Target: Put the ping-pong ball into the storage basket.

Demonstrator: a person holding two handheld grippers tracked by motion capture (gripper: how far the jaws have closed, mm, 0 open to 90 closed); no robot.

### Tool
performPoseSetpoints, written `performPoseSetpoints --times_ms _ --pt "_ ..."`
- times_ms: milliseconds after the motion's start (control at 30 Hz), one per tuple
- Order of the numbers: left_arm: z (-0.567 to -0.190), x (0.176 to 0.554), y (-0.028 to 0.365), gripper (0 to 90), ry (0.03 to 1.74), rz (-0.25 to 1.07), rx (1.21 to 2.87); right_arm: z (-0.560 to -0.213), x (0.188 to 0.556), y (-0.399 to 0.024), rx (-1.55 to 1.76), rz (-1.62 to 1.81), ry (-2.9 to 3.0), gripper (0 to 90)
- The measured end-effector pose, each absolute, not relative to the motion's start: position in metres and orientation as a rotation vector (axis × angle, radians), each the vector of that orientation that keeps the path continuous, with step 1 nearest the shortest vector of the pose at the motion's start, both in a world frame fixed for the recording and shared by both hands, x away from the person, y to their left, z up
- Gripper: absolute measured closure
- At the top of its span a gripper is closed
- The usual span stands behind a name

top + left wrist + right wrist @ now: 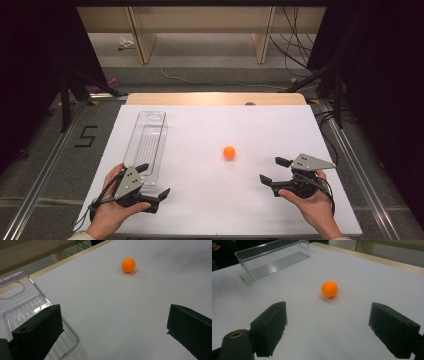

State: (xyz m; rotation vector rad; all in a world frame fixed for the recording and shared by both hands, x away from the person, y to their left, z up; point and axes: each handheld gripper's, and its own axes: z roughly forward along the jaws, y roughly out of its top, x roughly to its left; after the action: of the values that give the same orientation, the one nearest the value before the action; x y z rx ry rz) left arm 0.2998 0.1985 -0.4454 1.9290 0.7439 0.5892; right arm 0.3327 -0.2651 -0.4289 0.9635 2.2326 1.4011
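- Orange ball is sitting on the white table, well apart from both grippers.
- Left gripper is gaping wide, holding nothing, beside the clear tray.
- Right gripper is likewise spread, empty; its view is revealing the tray's tall side wall.

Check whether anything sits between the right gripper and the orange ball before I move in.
Nothing visible does. The right gripper is open and faces the orange ball across bare white table. The clear tray lies off to the far side, by the left gripper.
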Motion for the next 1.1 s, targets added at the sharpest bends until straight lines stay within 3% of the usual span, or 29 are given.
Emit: performPoseSetpoints --times_ms 1100 --pt "-0.445 0.297 0.198 0.0 0.731 0.585 1.924 -0.437 0.383 -0.218 0.979 1.314 2.271 15.8"
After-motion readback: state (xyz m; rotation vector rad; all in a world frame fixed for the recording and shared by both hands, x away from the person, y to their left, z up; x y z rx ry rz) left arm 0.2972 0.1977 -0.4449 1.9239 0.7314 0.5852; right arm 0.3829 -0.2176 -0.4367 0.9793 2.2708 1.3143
